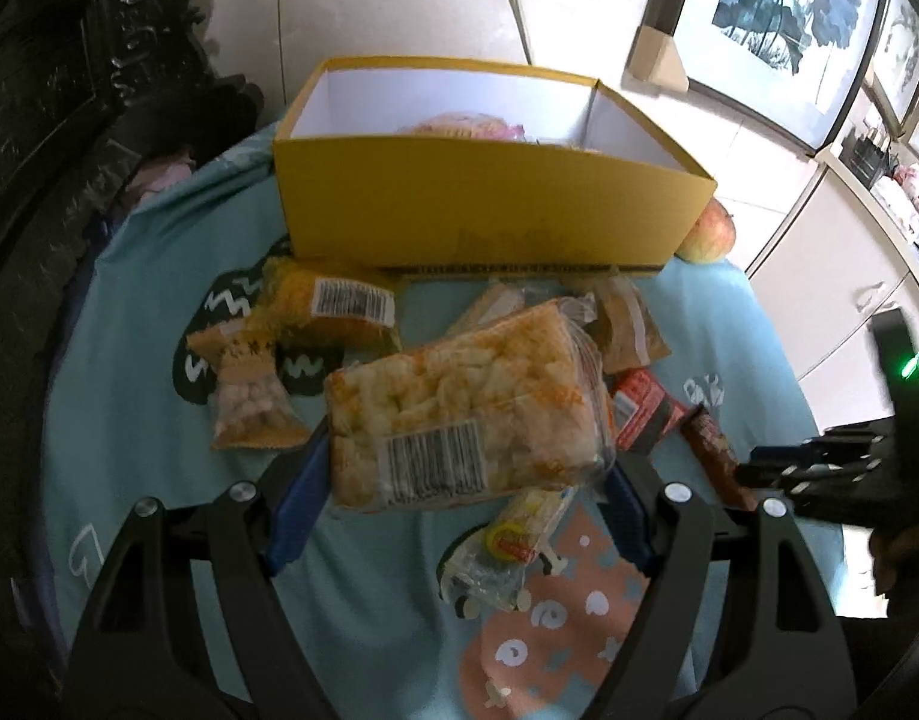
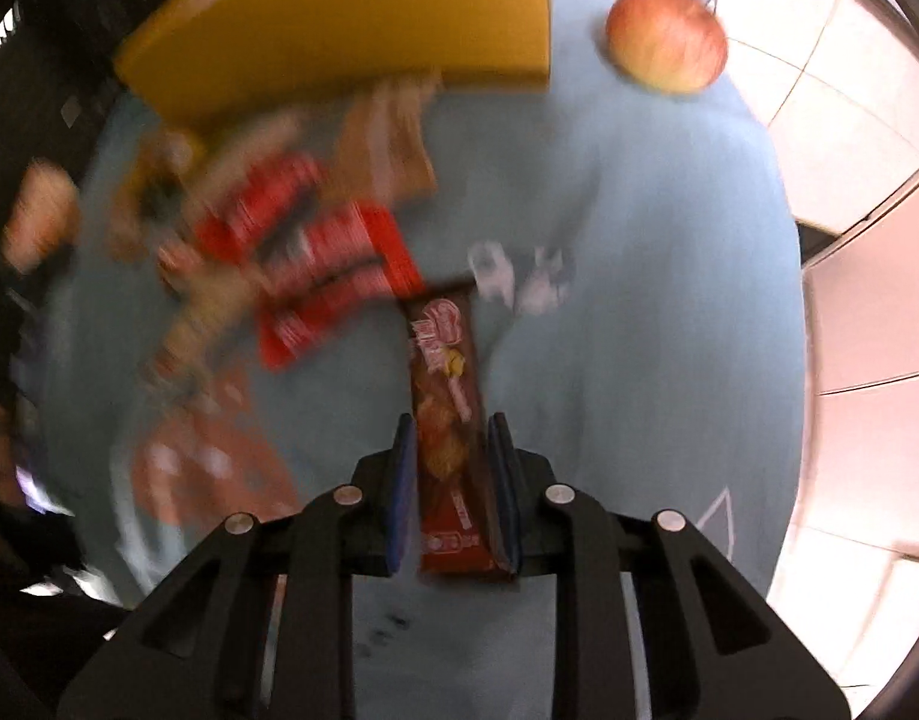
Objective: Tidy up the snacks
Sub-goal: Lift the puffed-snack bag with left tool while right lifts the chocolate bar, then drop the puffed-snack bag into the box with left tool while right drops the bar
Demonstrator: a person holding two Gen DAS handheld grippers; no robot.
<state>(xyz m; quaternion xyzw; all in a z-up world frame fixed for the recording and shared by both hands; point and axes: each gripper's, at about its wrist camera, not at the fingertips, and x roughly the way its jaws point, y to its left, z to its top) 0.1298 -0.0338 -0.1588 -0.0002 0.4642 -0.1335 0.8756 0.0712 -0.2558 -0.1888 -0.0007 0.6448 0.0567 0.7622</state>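
Note:
My left gripper [image 1: 465,456] is shut on a large clear bag of puffed rice snacks [image 1: 465,396], its blue pads pressing both sides, just above the light blue cloth. Behind it stands an open yellow box [image 1: 489,210] with a pink packet [image 1: 459,123] inside. In the right wrist view my right gripper [image 2: 452,426] points steeply down and is shut on a brown snack bar [image 2: 444,360] that lies lengthwise between the pads. The box [image 2: 339,30] appears blurred at the top of that view. In the left wrist view the right gripper [image 1: 819,468] sits at the right edge with the bar [image 1: 714,438].
Loose snacks lie in front of the box: an orange packet [image 1: 333,306], a small nut bag [image 1: 249,396], a brown packet [image 1: 627,324], red packets [image 2: 333,276] and a small clear pack [image 1: 507,546]. An apple [image 2: 666,36] rests right of the box near the table's edge.

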